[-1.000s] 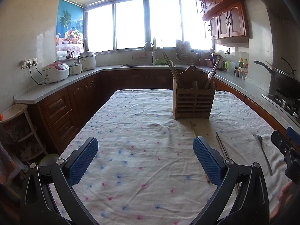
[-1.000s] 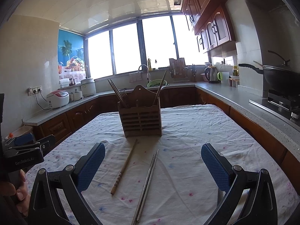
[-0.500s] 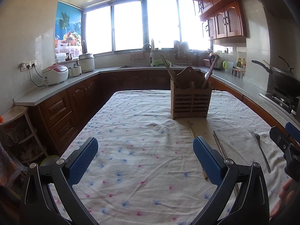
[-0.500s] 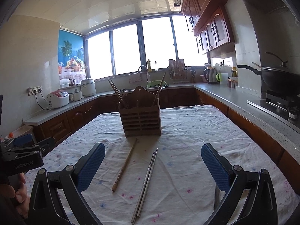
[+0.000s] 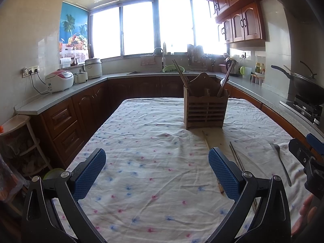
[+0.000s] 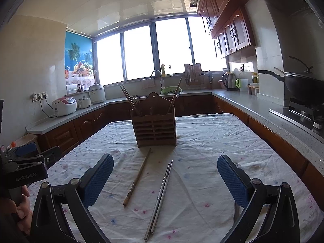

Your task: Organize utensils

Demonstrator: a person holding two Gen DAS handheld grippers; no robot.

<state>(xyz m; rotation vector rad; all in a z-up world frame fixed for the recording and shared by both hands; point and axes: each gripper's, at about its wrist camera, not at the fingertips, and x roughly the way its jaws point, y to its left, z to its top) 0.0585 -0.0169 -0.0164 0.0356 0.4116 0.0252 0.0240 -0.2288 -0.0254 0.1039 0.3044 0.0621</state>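
Black tool (image 6: 165,179), blue textured pads (image 6: 232,183), silver screws

A slatted wooden utensil holder (image 6: 155,129) stands upright mid-desk, chopsticks leaning out of it. Before it lie a wooden chopstick (image 6: 137,179) and a metal chopstick pair (image 6: 160,198); a fork (image 5: 280,163) lies toward the right edge.

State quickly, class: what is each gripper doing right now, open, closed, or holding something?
Left gripper: open, holding nothing, above the floral tablecloth.
Right gripper: open, holding nothing, over the loose wooden chopstick and metal chopsticks.
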